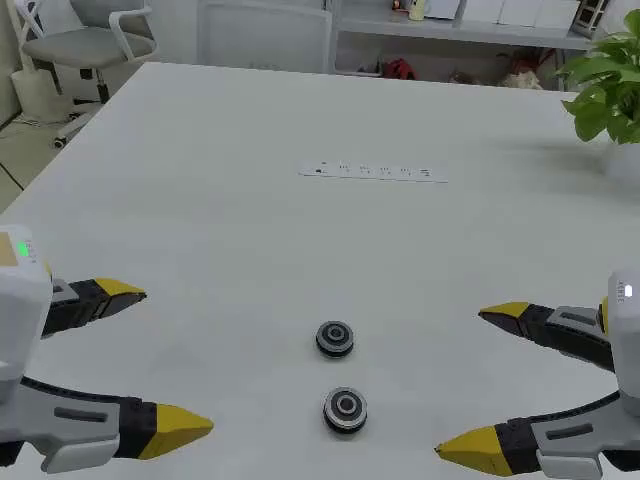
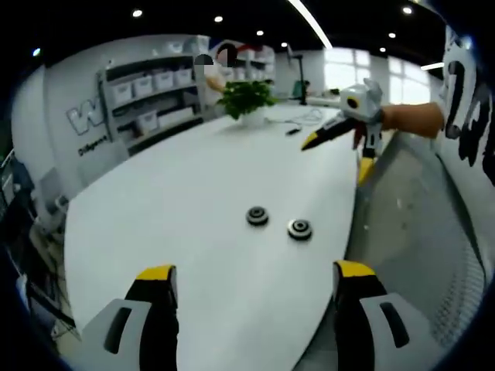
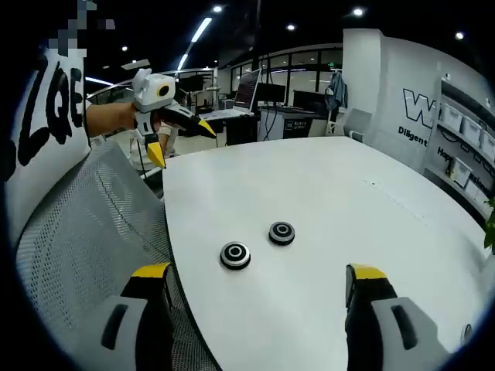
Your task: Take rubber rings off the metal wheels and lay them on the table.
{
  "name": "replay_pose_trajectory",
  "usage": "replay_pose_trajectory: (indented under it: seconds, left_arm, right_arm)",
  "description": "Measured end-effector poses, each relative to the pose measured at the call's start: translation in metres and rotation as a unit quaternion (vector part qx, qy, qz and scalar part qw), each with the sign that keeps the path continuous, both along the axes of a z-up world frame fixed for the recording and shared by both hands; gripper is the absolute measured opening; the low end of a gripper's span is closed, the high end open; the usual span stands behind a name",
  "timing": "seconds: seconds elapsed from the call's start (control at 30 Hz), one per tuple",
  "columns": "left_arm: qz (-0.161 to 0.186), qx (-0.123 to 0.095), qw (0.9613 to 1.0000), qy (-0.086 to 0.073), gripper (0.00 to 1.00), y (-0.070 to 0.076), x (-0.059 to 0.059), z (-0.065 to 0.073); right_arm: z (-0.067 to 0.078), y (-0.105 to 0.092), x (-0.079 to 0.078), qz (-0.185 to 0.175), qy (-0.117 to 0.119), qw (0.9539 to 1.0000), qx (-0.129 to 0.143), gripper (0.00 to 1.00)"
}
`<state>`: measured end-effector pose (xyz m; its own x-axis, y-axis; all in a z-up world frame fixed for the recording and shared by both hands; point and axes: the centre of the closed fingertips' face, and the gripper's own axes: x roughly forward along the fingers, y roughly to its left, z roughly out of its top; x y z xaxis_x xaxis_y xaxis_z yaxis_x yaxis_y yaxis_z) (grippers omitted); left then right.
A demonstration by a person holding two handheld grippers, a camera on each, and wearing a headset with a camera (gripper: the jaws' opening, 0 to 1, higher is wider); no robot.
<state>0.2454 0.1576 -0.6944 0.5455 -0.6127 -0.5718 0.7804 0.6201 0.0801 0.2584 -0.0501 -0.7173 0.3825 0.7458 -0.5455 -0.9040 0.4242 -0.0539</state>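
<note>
Head view, my claws: the left gripper and the right gripper flank the work, each with its jaws spread wide and holding nothing, so either can close in.
Head view, wheels: the near wheel and the far wheel lie flat on the table between my claws, touching neither. The black rubber rings appear to be on them.
Left gripper view, aim: the jaws are apart. Both wheels sit ahead of the gap, well beyond the tips. The right gripper hangs beyond them, to the right.
Right gripper view, aim: the jaws are apart. The near wheel is ahead and slightly left, and the far wheel is just past it. The left gripper hangs open, far left.
Step, as I judge it: no ring is off yet. One claw will likely pin a wheel while the other peels its ring.
</note>
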Motion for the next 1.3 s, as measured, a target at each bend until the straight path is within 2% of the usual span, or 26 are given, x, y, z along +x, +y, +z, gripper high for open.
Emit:
replay_pose_trajectory:
  seconds: [0.37, 1.03, 1.3]
  left_arm:
    - [0.001, -0.001, 1.0000, -0.001, 0.85, -0.0021, 0.0013, 0.0016]
    - [0.004, -0.001, 1.0000, 0.003, 0.85, -0.0062, -0.0068, -0.0028]
    - [0.009, 0.000, 1.0000, -0.002, 0.85, -0.0040, -0.0070, 0.0004]
  right_arm:
    - [-0.0002, -0.0017, -0.0013, -0.002, -0.002, 1.0000, 0.003, 0.89]
    - [0.0017, -0.0022, -0.0032, 0.004, -0.004, 1.0000, 0.004, 0.89]
    - [0.0054, 0.0004, -0.0017, 0.012, -0.010, 0.9999, 0.008, 0.89]
